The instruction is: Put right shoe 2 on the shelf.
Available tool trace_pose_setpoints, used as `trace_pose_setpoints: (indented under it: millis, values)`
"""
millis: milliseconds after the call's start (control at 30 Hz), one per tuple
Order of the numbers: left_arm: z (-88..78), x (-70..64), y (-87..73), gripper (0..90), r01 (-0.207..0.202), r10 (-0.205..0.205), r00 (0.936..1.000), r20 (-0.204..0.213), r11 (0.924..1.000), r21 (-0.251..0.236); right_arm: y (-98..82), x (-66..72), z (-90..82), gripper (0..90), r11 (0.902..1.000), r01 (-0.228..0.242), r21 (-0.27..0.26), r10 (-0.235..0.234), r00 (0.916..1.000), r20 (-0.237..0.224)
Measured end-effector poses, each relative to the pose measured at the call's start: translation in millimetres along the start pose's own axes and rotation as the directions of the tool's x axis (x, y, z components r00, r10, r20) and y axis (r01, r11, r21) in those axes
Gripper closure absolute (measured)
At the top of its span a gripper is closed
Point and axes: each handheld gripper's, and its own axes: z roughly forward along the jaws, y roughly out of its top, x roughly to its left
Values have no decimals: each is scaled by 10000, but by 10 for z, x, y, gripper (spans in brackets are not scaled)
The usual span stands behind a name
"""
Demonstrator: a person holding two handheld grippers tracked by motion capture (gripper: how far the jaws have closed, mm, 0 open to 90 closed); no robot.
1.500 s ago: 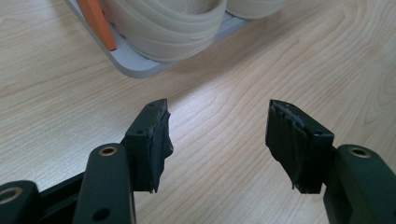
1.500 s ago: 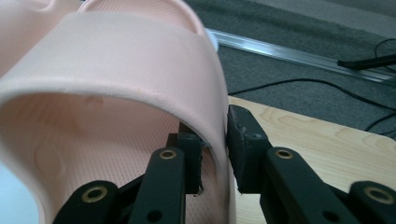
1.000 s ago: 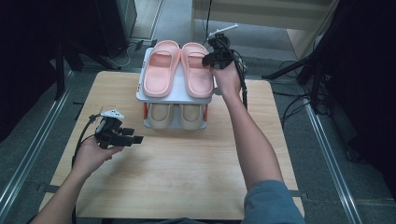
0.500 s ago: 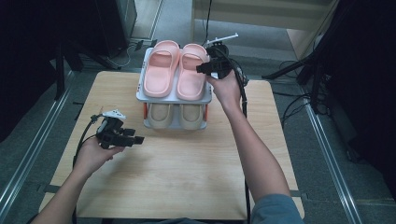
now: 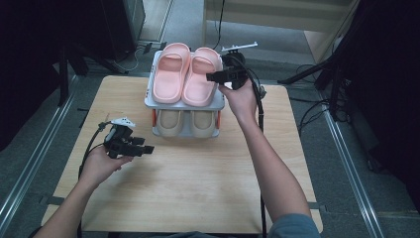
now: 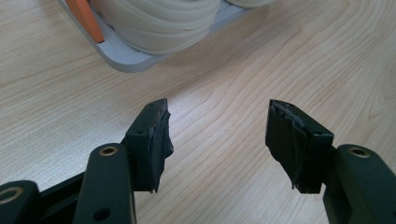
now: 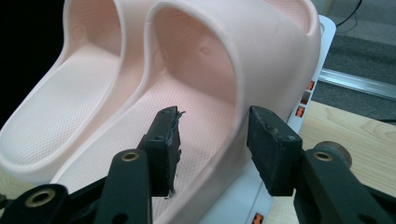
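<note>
Opening right gripper (image 7: 212,140) | astride pink slipper (image 7: 201,93) edge, seemingly untouched | rack (image 5: 185,104)

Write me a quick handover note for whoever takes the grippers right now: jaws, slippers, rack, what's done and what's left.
Right gripper: jaws have just been opening and straddle the side wall of the right-hand pink foam slipper, not pressing it.
Left gripper: open, holding nothing, above the wooden table.
Both pink slippers lie on top of the grey two-tier shoe rack; the cream slippers sit on its lower shelf.
Probably left: pull the right gripper clear.
</note>
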Motion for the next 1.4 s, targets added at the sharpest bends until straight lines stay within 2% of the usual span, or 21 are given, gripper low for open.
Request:
trace_pose_setpoints:
  millis: [167,300,567,967,1067,1400]
  values:
    - [20,-12,4,400,8,-8,10000,-12,10000,-9,-87,-22,-93,552,9996,248,-167,-251,9995,-189]
    - [26,-18,7,398,-23,23,10000,68,10000,-28,-188,-44,-210,569,9995,146,-287,-169,9965,-816]
    - [56,-19,16,394,-37,38,9999,101,10000,-65,-390,-73,-358,599,9969,747,-266,-767,9932,-876]
    - [118,-47,56,394,-141,143,9998,156,9999,-82,-714,-79,-450,618,9928,1164,-283,-1185,9888,-907]
    - [137,-58,72,414,-179,179,9998,9,9998,-75,-793,-69,-491,618,9911,1283,-368,-1312,9872,-911]
    - [203,-93,123,426,-201,199,9997,-154,9998,-84,-1120,-114,-577,602,9905,1303,-449,-1347,9843,-1143]
